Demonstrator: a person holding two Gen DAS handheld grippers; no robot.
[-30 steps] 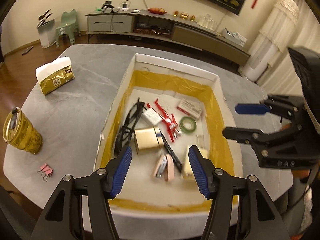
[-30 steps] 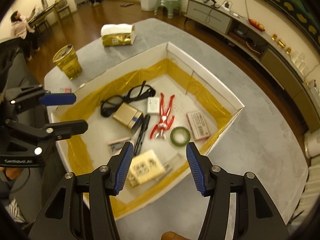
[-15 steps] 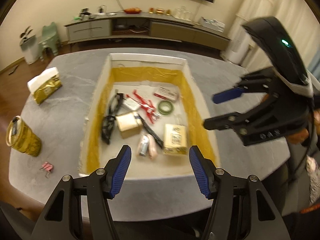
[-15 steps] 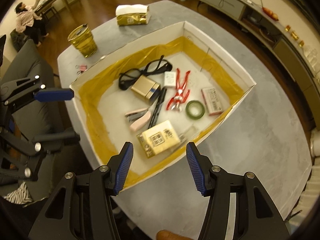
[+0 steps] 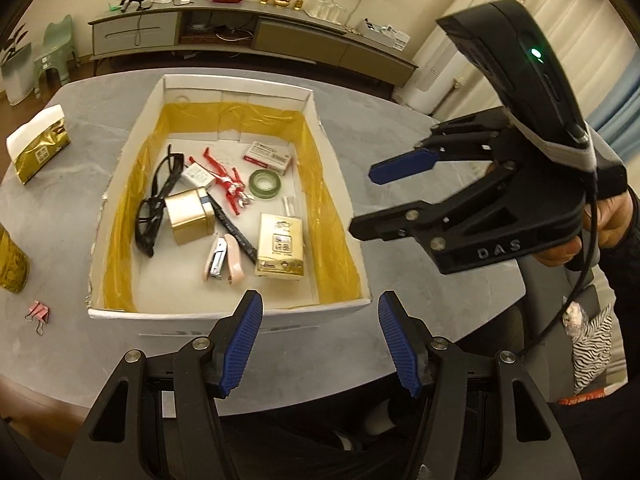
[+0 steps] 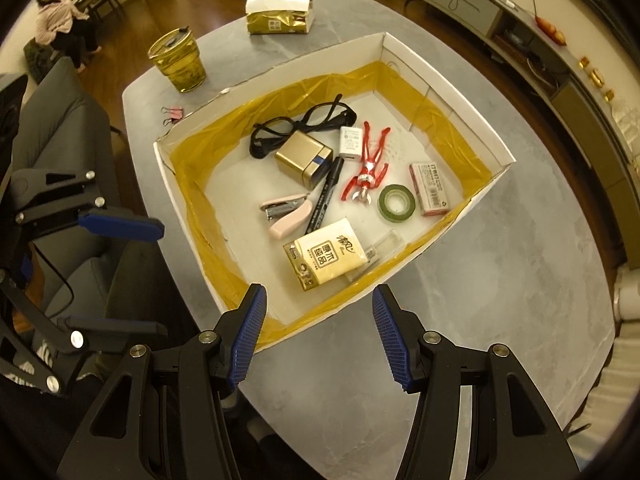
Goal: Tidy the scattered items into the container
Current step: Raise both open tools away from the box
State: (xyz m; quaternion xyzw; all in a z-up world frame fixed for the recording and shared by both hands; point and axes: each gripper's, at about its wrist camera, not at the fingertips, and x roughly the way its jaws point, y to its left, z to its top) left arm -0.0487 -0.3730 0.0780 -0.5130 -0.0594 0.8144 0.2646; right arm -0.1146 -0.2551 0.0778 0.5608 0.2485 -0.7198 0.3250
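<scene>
Filling grey table (image 5: pixel 420 136), living room, sideboard (image 5: pixel 248 36)

The right gripper (image 5: pixel 362 202) body, right of frame, reads "DAS"; the yellow packet (image 6: pixel 326 254) bears Chinese characters.

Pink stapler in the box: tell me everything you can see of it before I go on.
The pink stapler lies flat on the white floor of the box, near the middle. Its body is pale pink, seemingly plastic, with a metal magazine along one side. It looks closed. The black marker lies right alongside it, seemingly touching; the tissue pack is close by. Neither gripper holds it.
</scene>
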